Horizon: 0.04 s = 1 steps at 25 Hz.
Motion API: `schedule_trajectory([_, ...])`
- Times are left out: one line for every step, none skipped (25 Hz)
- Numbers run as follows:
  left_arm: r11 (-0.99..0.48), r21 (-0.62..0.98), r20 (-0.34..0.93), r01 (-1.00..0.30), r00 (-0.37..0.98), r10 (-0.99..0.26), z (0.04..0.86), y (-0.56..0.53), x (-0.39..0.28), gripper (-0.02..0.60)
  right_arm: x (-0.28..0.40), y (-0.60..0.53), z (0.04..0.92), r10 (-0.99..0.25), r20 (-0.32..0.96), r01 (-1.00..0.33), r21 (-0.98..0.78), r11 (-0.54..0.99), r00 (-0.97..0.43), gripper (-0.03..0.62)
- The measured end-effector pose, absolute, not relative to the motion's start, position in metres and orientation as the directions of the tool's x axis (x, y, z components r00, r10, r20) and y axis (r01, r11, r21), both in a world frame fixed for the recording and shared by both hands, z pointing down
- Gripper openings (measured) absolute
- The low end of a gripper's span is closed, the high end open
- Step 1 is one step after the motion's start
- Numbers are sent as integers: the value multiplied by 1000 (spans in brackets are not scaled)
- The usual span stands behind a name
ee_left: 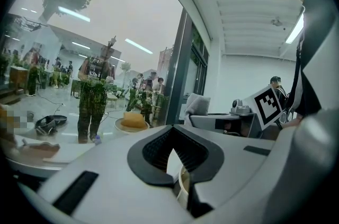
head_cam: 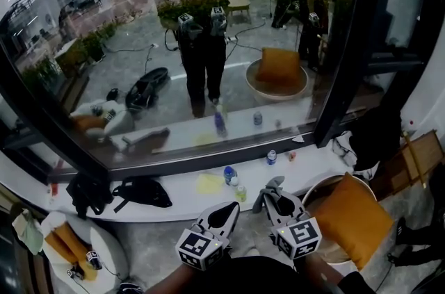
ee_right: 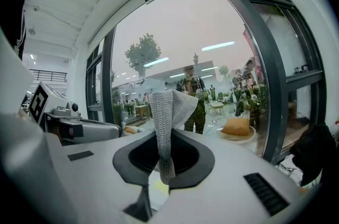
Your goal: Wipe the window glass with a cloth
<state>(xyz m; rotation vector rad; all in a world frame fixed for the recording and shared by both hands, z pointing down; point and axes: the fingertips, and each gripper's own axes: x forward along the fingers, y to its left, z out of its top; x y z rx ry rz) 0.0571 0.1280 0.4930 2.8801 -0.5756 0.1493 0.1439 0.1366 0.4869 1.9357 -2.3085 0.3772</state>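
Right gripper (head_cam: 279, 201) clamps cloth (ee_right: 170, 109) — cushion (head_cam: 351, 217) in round chair (head_cam: 313, 192)

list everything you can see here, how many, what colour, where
clear window glass pane: one, reflective, in a dark frame ahead
long white ledge: one, below the window
flat yellow sheet: one, mid ledge
small plastic bottles: at least three, blue or pale caps, on the ledge
soft black bag: one, left part of the ledge
square orange cushion: one, in a round white chair, lower right
grey knitted cloth: one, clamped in the right claw
left claw: one, white, shut and empty
right claw: one, white, shut on the cloth
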Motion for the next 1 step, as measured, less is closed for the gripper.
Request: schedule_trajectory([-905, 176, 138, -388, 920, -368, 493, 129, 57, 6, 143, 138, 488, -951, 246, -979, -126, 160, -187, 51])
